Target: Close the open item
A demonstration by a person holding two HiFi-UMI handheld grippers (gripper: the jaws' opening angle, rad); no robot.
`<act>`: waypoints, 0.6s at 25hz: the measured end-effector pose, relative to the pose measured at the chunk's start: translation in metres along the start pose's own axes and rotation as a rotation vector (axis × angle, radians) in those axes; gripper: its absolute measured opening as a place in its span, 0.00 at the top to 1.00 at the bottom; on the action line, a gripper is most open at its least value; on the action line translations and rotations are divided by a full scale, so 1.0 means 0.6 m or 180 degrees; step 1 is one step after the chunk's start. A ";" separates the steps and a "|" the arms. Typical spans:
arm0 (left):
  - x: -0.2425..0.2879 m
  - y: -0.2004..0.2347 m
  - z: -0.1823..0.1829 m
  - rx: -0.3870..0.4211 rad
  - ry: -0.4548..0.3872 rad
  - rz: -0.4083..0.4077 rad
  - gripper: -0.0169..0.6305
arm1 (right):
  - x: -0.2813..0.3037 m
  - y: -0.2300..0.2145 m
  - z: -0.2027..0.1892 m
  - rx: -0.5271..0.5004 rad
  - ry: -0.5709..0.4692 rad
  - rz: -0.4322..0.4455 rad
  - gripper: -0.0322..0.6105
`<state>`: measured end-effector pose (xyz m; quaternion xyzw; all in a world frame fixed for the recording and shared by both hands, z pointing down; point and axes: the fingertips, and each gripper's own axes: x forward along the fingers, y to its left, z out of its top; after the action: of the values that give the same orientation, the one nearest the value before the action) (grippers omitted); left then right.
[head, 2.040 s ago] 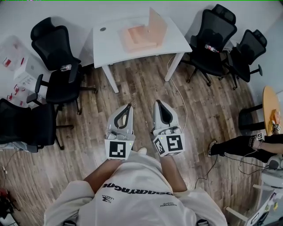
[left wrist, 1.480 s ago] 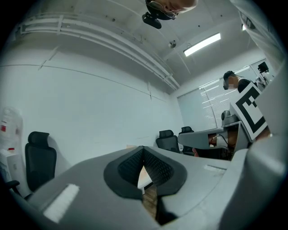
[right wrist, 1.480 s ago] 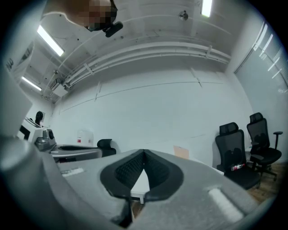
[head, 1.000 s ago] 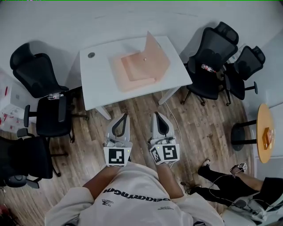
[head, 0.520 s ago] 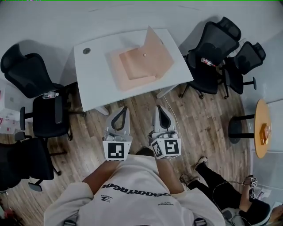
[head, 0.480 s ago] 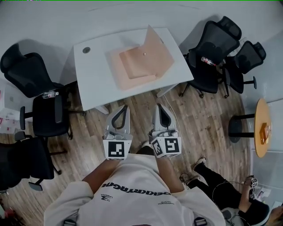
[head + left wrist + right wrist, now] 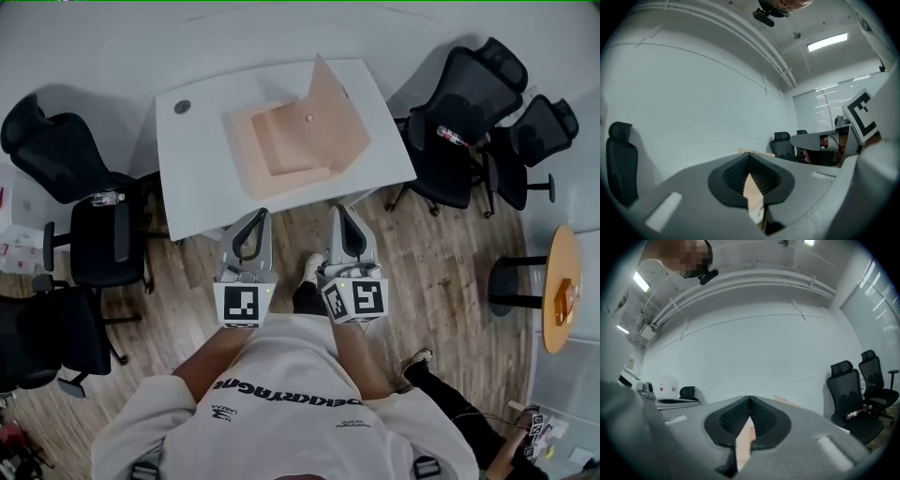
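Note:
A peach box (image 7: 286, 142) lies on the white table (image 7: 199, 178), its lid (image 7: 337, 111) standing up on the right side. Both grippers hover over the wood floor just short of the table's front edge, well apart from the box. My left gripper (image 7: 255, 217) is shut with nothing in it, and so is my right gripper (image 7: 345, 212). In the left gripper view the jaw tips (image 7: 749, 155) meet, and a strip of the box (image 7: 753, 194) shows below them. The right gripper view shows the same: shut tips (image 7: 750, 400) and a peach strip (image 7: 743, 446).
Black office chairs stand left (image 7: 89, 239) and right (image 7: 469, 112) of the table. A small dark disc (image 7: 182, 107) sits at the table's far left corner. A round wooden table (image 7: 561, 286) is at the right edge. Another person's leg (image 7: 448, 398) lies on the floor lower right.
The table and box have come nearer in the head view, and both grippers now reach close to the table's front edge. Their jaws stay shut. The other person's legs shifted lower right.

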<state>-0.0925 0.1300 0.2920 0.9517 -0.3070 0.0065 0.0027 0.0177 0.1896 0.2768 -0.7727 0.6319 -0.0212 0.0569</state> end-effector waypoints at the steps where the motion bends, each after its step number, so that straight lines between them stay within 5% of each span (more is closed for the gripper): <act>1: 0.014 0.000 0.000 0.0040 -0.0027 0.0035 0.97 | 0.012 -0.011 0.003 -0.0002 -0.0013 0.0035 0.95; 15: 0.201 -0.006 0.008 0.0133 0.0032 0.0629 0.97 | 0.172 -0.163 0.028 0.0020 0.0045 0.0571 0.95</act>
<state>0.0075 0.0626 0.2892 0.9166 -0.3992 0.0179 -0.0162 0.1355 0.1088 0.2671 -0.7127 0.6988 -0.0235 0.0565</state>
